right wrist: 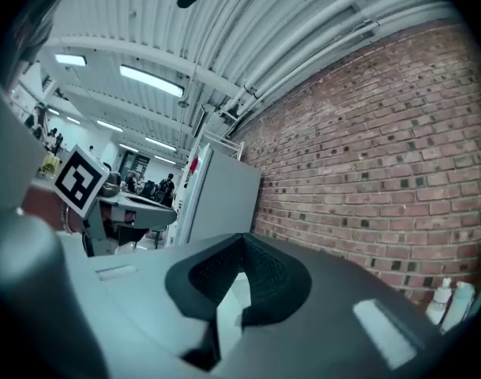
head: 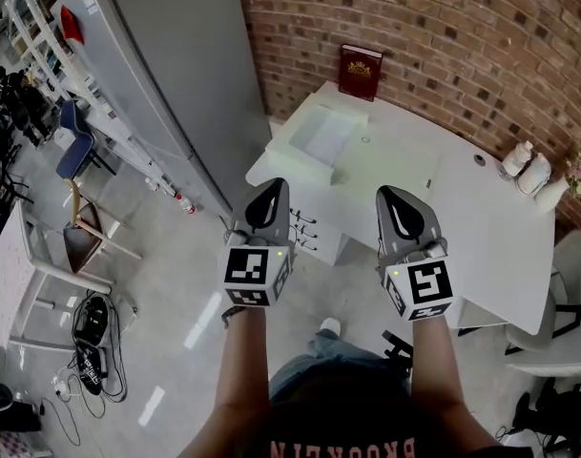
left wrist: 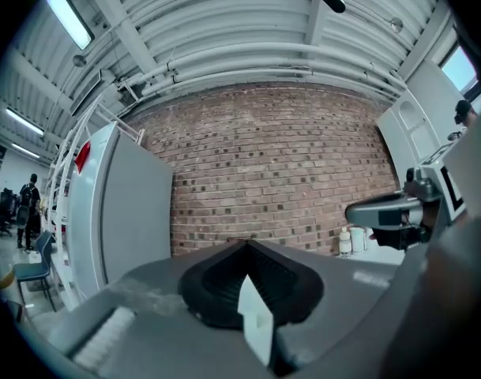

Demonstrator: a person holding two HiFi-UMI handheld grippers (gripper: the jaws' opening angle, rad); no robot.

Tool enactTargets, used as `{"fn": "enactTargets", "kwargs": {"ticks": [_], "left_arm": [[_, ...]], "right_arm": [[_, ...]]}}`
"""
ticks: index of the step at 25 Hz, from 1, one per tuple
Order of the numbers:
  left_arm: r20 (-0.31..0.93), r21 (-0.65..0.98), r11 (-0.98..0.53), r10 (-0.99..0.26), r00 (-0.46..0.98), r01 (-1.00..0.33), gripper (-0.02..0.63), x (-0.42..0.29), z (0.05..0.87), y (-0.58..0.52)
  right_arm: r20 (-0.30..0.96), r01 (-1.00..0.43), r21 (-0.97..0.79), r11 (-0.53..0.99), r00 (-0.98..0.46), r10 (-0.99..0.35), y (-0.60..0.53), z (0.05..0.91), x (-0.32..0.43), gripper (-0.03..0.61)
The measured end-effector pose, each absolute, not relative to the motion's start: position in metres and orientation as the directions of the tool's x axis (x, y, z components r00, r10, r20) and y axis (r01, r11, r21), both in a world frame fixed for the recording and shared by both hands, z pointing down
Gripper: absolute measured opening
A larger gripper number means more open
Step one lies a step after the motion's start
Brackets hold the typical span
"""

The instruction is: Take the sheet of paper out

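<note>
A person stands facing a white worktop (head: 481, 227) set against a brick wall (head: 443, 36), with a hand-held gripper in each hand held level and pointing at it. The left hand-held gripper (head: 275, 185) has its jaws pressed together at the tip with nothing between them. The right hand-held gripper (head: 386, 192) is likewise closed and empty. Both are well short of anything on the worktop.

No sheet of paper can be picked out with certainty. The likeliest place is the shallow white open-topped box (head: 288, 147) at the worktop's near left corner, whose pale inner floor may be the sheet lying flat. A red book (head: 360, 71) leans upright against the wall behind the box. Small white bottles (head: 519, 158) stand at the far right end, well apart from it.

A single sheet should be very light, thin and limp. It is likely to sag, curl or crease under a hard pinch, and to slide easily on a smooth surface. Lying flat inside walls, it would offer little to grasp. The best hold would probably be a free edge or corner, perhaps raised first against the box wall. The jaws would need to part only a little, close gently with the pads flat on both faces, and draw the sheet out along its own plane. The second gripper could steady the box.
</note>
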State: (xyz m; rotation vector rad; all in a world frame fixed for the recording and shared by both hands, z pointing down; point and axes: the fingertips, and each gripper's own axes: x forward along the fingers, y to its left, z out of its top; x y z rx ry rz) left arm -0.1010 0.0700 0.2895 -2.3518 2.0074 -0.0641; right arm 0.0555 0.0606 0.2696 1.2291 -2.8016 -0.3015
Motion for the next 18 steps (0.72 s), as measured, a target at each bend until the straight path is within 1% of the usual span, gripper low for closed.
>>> {"fn": "enactTargets", "kwargs": {"ticks": [3,7,12,15,18], "left_arm": [[0.004,-0.070,-0.168,-0.986,0.168,-0.983,-0.001,-0.098,0.289,0.048],[0.004,-0.063,-0.167,-0.986,0.167,-0.984,0.000,-0.098,0.288,0.028],[0.038,-0.054,-0.148,-0.989,0.146,-0.988,0.000,-0.101,0.297,0.006],[0.075,-0.067,-0.174,-0.983,0.169,-0.982,0.000,-0.099,0.303,-0.008],[0.112,-0.051,-0.212,-0.972,0.205,-0.976,0.000,-0.101,0.309,-0.025]], "right_arm": [[0.039,-0.715,0.258,0.649,-0.664,-0.747,0.033,0.277,0.060,-0.009],[0.091,-0.689,0.224,0.690,-0.690,-0.718,0.008,0.281,0.060,-0.009],[0.079,-0.676,0.144,0.723,-0.720,-0.689,-0.014,0.286,0.058,-0.006],[0.055,-0.673,0.051,0.738,-0.735,-0.675,-0.029,0.290,0.057,-0.006],[0.044,-0.677,0.006,0.736,-0.735,-0.676,-0.044,0.294,0.052,-0.006]]}}
